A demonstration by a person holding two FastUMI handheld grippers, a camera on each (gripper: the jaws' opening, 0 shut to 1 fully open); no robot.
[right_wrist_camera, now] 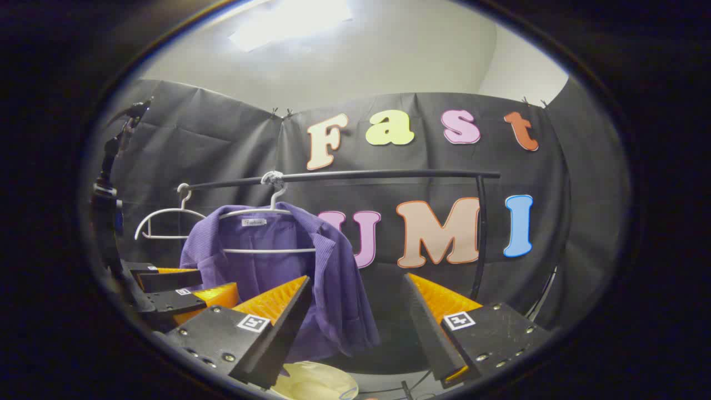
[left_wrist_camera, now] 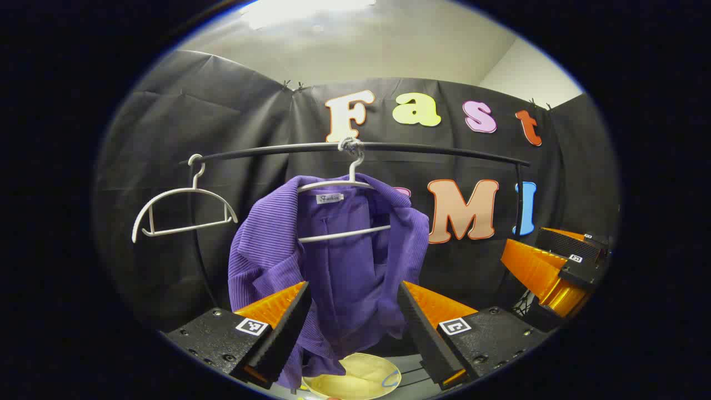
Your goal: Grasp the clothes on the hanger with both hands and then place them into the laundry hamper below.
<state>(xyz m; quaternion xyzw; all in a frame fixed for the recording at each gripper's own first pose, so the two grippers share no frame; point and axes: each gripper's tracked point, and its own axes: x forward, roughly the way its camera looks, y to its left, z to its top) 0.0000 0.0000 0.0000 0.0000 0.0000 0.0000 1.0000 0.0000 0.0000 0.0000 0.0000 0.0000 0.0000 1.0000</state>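
Your purple jacket hangs on a thin white hanger tied at the middle of the black rail — a ribbed, corduroy-like fabric, open at the front, with a small white neck tag in script too small to read with confidence. A second white hanger, bare and arched, hangs near the rail's left end.

In the left gripper view, your left gripper is spread wide, gripping nothing; its orange ridged fingers with black pads frame the jacket's lower half without touching it. Each black base carries a small square black-and-white marker. Below the hem sits the laundry hamper, a pale yellow round rim with a blue loop at its edge. The other gripper shows at the right edge, orange and black.

In the right gripper view, your right gripper is likewise spread and empty, with the jacket ahead and to the left, apart from the fingers. The hamper's rim peeks out beneath.
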